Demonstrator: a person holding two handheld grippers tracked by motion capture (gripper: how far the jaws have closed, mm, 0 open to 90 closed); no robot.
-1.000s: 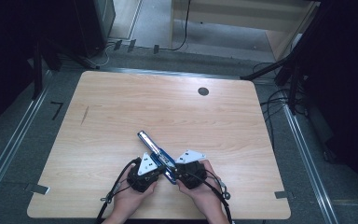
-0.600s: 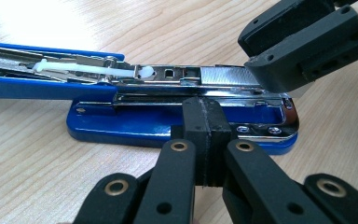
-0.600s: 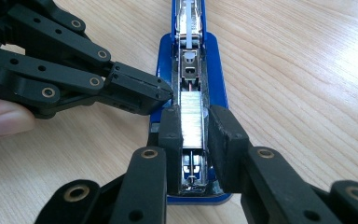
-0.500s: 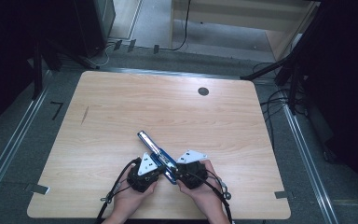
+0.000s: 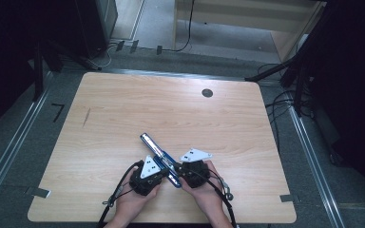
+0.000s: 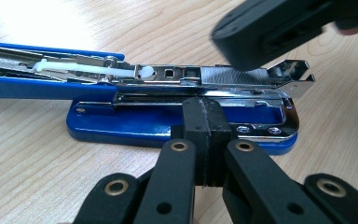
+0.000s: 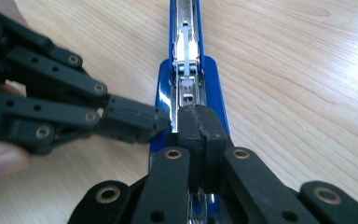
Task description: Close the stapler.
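So we've got a blue stapler (image 5: 159, 159) lying on the wooden table (image 5: 123, 114), in the lower middle of the high view, running diagonally from upper left down to lower right between the two hands. It's swung open: in the left gripper view the blue top arm (image 6: 42, 86) is folded out flat toward the left of the frame, and the metal staple channel (image 6: 214, 77) sits exposed above the blue base (image 6: 144, 126). The left gripper (image 6: 206, 135) has its jaws fully closed, pads together, tips pushed up against the side of the stapler's base, so it looks like it's bracing the thing rather than pinching it. The right gripper (image 7: 199, 135) has just been closing and its jaws are shut too, nothing visibly caught between the pads, tips sitting right on top of the channel's near end at the bottom centre of its own view. My read: the opening part is done, stapler's held steady, and what's left is whatever goes on in that channel (pressing staples down or seating them?) and then folding the arm shut. Can't tell how many staples are in there.
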